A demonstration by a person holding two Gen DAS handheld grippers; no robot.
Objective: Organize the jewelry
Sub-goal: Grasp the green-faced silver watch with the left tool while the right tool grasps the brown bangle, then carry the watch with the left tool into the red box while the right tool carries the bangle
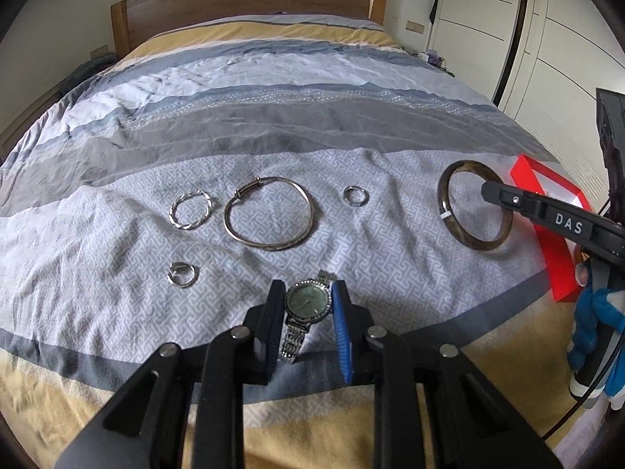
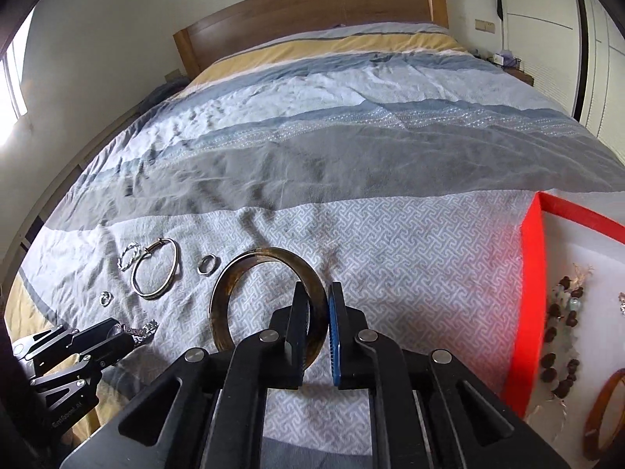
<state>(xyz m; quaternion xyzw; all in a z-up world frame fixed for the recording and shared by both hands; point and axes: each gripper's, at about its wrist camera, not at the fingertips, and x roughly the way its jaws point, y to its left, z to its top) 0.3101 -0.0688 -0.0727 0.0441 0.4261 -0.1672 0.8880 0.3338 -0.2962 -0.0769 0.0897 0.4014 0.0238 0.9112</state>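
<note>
My left gripper is shut on a silver watch with a green dial, its band hanging down above the bedspread. My right gripper is shut on the rim of a dark brown bangle, which also shows in the left wrist view. On the bedspread lie a large silver bangle, a twisted silver ring, a small ring and another small ring.
A red box with a white lining sits at the right on the bed; it holds a dark bead string and an amber bangle. A wooden headboard is at the far end. White wardrobe doors stand at the right.
</note>
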